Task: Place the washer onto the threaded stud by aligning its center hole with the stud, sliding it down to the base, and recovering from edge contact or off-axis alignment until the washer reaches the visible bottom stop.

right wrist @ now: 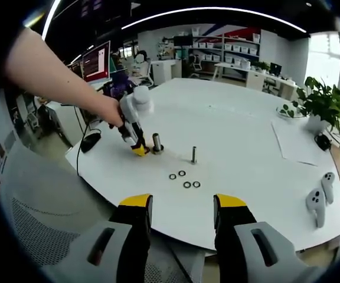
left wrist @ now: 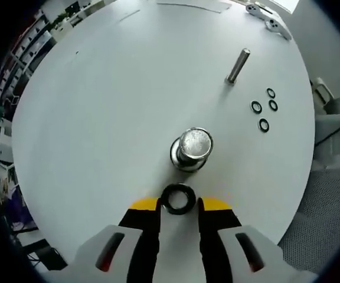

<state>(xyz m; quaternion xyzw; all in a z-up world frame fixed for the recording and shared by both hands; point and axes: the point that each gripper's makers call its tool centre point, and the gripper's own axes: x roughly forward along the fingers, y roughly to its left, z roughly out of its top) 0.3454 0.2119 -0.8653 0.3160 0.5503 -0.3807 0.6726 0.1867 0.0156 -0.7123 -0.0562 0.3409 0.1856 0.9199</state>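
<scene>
Left gripper view shows your left gripper [left wrist: 179, 203] clenched on the washer [left wrist: 177, 198], just near of the threaded stud [left wrist: 192, 148] on the white table [left wrist: 99, 118]. Your right gripper [right wrist: 182, 211] hangs released, well apart from four spare washers [right wrist: 185, 179].

- Your stud [left wrist: 191, 148] is seen end-on, so you can't make out its threads or base.
- Four rings [right wrist: 183, 179] are too tiny to tell washers from O-rings.
- Your arm [right wrist: 52, 71] runs off the edge.
</scene>
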